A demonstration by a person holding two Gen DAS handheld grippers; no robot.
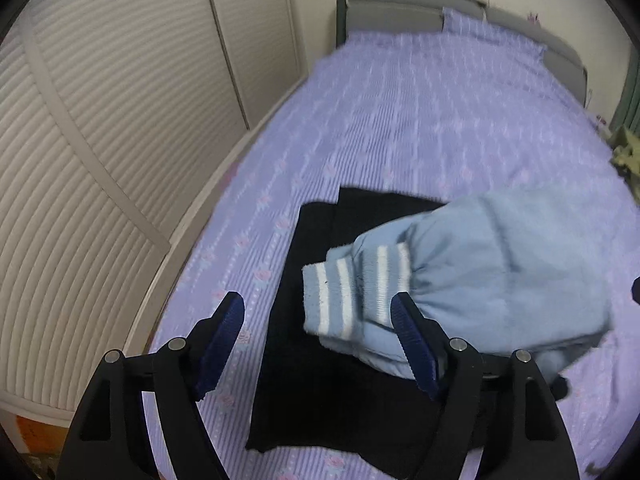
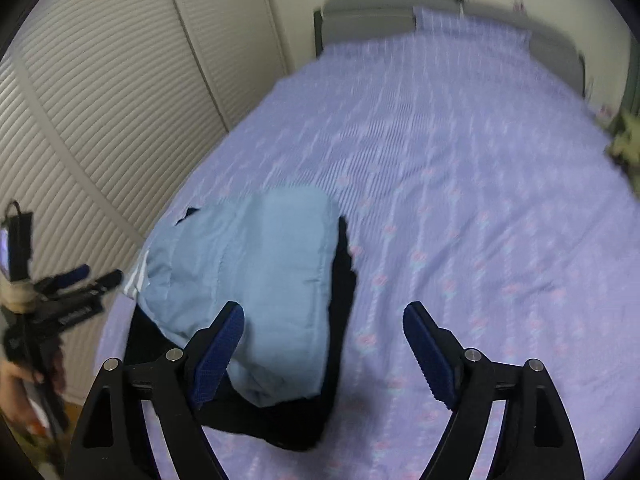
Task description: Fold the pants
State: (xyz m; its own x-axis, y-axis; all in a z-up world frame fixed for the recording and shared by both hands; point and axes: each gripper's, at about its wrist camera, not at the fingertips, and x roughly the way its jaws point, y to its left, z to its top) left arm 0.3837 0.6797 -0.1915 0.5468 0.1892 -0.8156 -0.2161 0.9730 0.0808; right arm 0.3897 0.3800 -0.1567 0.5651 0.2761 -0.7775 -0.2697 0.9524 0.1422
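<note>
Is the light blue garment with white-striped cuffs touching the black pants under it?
Touching. In the left wrist view the light blue garment lies directly on the black pants, overlapping them with no gap.

The right gripper point(image 2: 323, 322) hangs with jaws spread over light blue pants point(image 2: 256, 276) lying on a black garment point(image 2: 340, 320) on the bed point(image 2: 460, 184).

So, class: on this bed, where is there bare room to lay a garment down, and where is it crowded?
Free: the wide stretch of purple sheet between the light blue pants and the pillow, and the strip right of the black garment. Crowded: the near left part, where the blue pants lie on the black garment, and the far right edge by a greenish object.
</note>
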